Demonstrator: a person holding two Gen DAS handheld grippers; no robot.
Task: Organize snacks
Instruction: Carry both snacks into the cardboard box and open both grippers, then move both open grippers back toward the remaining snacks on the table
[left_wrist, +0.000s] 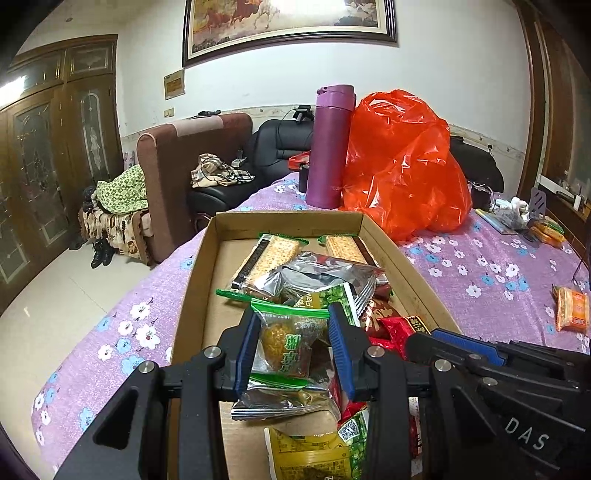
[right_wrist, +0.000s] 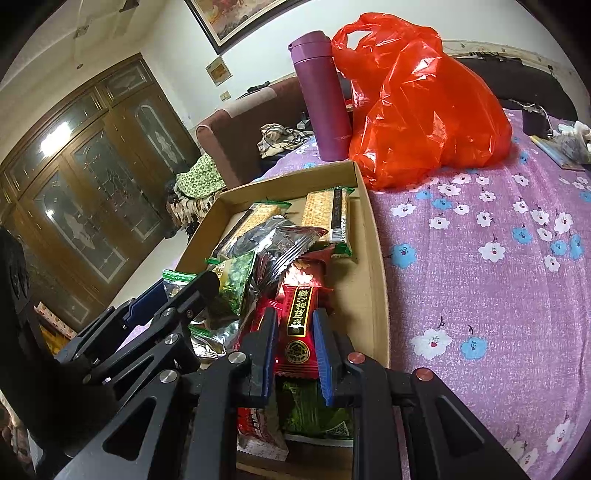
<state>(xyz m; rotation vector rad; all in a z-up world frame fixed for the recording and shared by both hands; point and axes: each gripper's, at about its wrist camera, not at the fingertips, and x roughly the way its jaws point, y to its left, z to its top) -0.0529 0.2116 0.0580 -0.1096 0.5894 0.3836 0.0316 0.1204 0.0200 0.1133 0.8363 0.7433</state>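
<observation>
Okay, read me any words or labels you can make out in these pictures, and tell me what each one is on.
"DAS": right gripper body.
"Flav", cut off: green pea packet.
Green Chinese characters on the clear cake packet in the left gripper: unreadable.
Gold Chinese characters on the red packet: too small.

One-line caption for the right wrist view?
Right hand-held gripper shut on a red snack packet above a cardboard box of snacks on a flowered tablecloth.
</observation>
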